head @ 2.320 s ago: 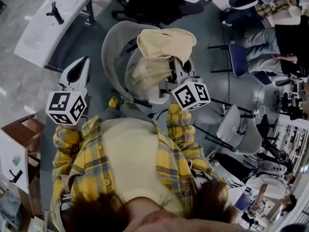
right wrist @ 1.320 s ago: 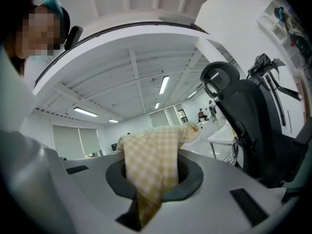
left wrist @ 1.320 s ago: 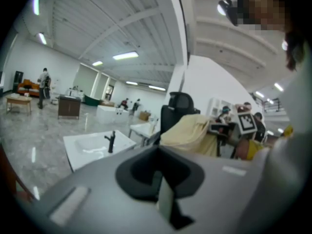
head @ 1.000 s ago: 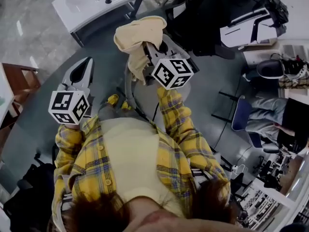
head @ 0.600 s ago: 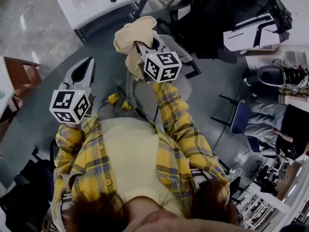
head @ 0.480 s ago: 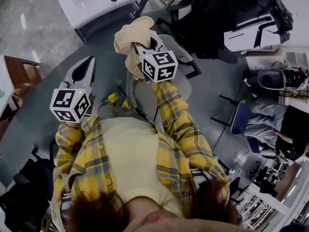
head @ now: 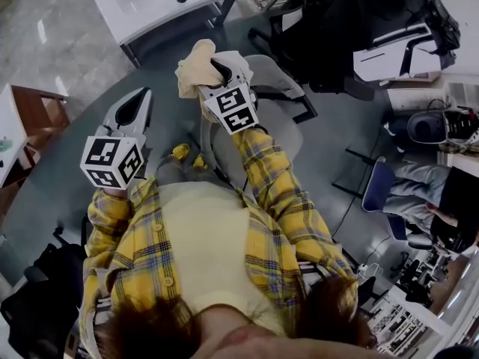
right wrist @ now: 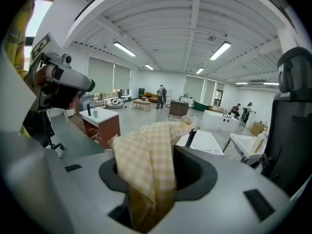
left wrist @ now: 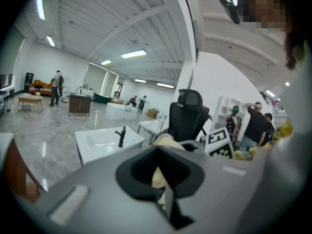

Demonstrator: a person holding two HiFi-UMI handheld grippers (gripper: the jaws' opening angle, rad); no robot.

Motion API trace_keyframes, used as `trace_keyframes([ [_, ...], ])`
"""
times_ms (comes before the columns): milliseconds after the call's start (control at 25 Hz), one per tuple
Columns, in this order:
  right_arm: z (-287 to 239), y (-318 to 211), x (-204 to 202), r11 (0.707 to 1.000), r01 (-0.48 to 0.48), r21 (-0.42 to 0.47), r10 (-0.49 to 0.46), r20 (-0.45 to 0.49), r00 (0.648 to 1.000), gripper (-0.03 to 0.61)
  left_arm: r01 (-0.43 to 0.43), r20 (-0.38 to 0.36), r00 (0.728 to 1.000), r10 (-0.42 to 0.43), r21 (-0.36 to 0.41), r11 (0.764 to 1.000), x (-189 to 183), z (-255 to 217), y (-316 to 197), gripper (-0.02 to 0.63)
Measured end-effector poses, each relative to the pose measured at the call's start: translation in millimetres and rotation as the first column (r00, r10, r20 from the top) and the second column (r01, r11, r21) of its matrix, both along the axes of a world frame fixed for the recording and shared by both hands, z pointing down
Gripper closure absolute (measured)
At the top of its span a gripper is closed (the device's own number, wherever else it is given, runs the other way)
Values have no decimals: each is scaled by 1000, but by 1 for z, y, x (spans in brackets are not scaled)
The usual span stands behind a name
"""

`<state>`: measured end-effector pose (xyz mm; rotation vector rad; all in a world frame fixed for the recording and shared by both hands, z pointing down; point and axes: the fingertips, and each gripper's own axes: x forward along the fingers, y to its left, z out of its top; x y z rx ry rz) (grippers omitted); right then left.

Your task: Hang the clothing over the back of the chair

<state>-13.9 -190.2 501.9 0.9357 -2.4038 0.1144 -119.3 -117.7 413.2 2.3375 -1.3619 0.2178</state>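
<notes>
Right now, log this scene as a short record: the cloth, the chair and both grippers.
cloth: pale yellow, checked, bunched up beside the top of the chair back
chair: grey, in front of the person
right gripper: jaws have just been opening; the cloth lies between them
left gripper: shut, empty, off to the chair's left
task state: cloth not yet spread over the chair back; whether it rests on it cannot be told

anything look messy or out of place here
The yellow checked cloth is a crumpled wad caught between the jaws of the right gripper, which have just been opening. It hangs above the grey chair and is not yet draped over its back. Nothing else stands out.
</notes>
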Motion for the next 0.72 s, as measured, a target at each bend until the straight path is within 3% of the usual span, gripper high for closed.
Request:
trace_keyframes([
  [200, 12, 9, 1, 996, 77, -41, -82, -131, 988, 377, -19, 0, 1000, 19, -9, 1000, 3, 3, -2, 609],
  [360, 25, 21, 2, 982, 174, -74, -188, -263, 946, 342, -32, -1, 999, 32, -9, 999, 7, 4, -4, 609],
  [560, 31, 38, 7, 948, 305, -89, -314, -395, 863, 310, -45, -3, 999, 45, -15, 999, 11, 6, -4, 609],
  [720, 40, 54, 15, 906, 396, -150, -415, -501, 760, 291, -48, -11, 999, 48, -20, 999, 13, 7, -4, 609],
])
